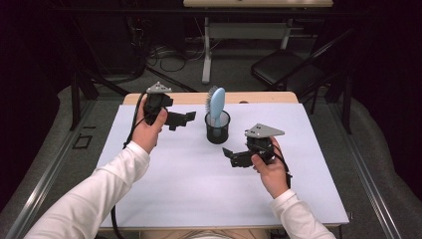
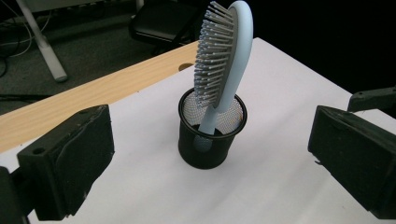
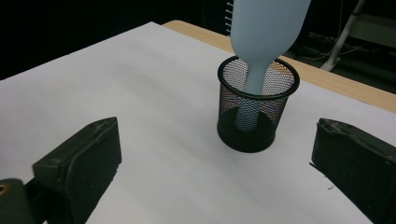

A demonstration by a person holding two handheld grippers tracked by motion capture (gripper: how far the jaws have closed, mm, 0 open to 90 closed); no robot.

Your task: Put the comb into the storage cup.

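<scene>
Left gripper (image 1: 190, 117), black, two-jaw, with grey three-cornered plate on top: held in the person's left hand (image 1: 148, 130) at upper left of centre in the high view, jaws spread wide and holding nothing, pointing toward frame centre. Right gripper (image 1: 227, 153), same build: held in the person's right hand (image 1: 270, 169) at lower right of centre, jaws likewise wide apart and empty, aimed left. Between the two, near the middle of the high view, stands a small black wire-mesh cup (image 1: 218, 128), upright, apart from both grippers. In it, handle down, stands a pale blue plastic hairbrush (image 1: 216, 105) with grey bristles (image 2: 212, 56); in the left gripper view it leans toward the upper right of the frame, bristles facing left. The right gripper view shows its smooth back, the head cropped by the top edge; how the handle tip sits at the cup's bottom is hard to make out through the mesh. Cup rests on a white sheet (image 1: 199, 189) covering a light wooden table (image 1: 268, 97), the bare wood showing along the far edge.
</scene>
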